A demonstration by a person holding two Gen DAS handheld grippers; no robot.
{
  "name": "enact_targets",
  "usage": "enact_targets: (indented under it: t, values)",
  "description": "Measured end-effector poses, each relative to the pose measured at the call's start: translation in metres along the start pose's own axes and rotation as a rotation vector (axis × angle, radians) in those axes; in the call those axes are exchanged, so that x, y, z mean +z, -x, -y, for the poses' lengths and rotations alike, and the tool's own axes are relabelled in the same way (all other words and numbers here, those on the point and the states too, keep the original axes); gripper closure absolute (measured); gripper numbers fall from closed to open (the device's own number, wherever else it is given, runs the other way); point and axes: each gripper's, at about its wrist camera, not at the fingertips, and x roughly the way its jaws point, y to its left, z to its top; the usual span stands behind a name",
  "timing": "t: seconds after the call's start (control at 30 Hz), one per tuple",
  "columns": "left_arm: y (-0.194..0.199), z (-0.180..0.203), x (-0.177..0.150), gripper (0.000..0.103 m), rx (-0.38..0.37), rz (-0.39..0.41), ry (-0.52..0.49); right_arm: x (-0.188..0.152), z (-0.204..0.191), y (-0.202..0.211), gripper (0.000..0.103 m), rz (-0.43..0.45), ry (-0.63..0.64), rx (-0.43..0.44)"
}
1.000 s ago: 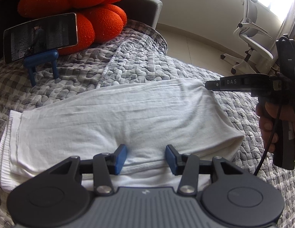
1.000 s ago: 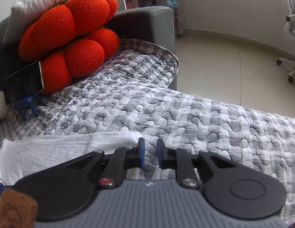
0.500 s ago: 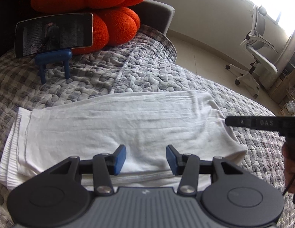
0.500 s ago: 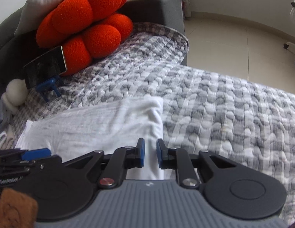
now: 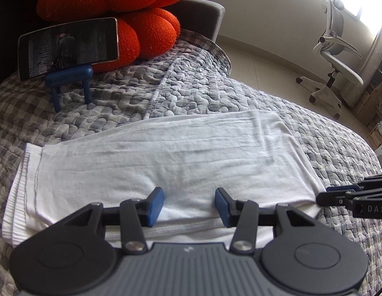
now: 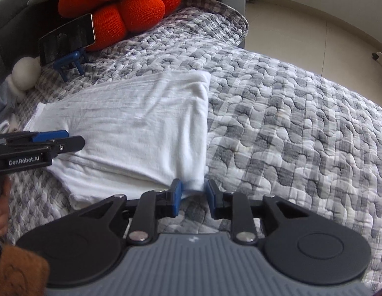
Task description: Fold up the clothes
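What we count on the bed
We see one folded white garment (image 5: 166, 157), one phone (image 5: 67, 46) on one blue stand (image 5: 69, 79), one orange cushion (image 5: 131, 7), one office chair (image 5: 336, 56), two claws

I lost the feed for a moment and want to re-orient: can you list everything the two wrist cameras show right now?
white garment: one, white, folded flat on the quilt
quilt: one, grey and white check, covering the sofa
cushion: one, orange, knotted, against the sofa back
phone: one, dark screen, propped on its stand before the cushion
phone stand: one, blue, on the quilt
soft toy: one, off-white, left of the phone
office chair: one, pale grey, on the floor by the window
left gripper: open over the garment's near edge
right gripper: jaws just opening, garment corner between them
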Motion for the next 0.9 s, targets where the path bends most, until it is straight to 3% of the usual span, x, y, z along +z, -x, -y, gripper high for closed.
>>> enact_targets:
  t: [0.07, 0.43, 0.73, 0.9]
  values:
    - [0.000, 0.001, -0.001, 0.055, 0.005, 0.002, -0.006, -0.003, 0.001, 0.002, 0.073, -0.004, -0.008, 0.007]
    - [0.004, 0.004, -0.003, 0.055, 0.012, 0.006, -0.005, -0.001, 0.040, 0.017, 0.061, 0.065, -0.355, 0.227]
    - [0.002, 0.005, -0.002, 0.054, 0.020, -0.001, -0.017, -0.004, 0.054, -0.003, 0.060, 0.026, -0.507, 0.284]
    - [0.002, 0.005, -0.002, 0.054, 0.022, -0.002, -0.020, -0.004, 0.056, -0.002, 0.063, 0.039, -0.511, 0.271]
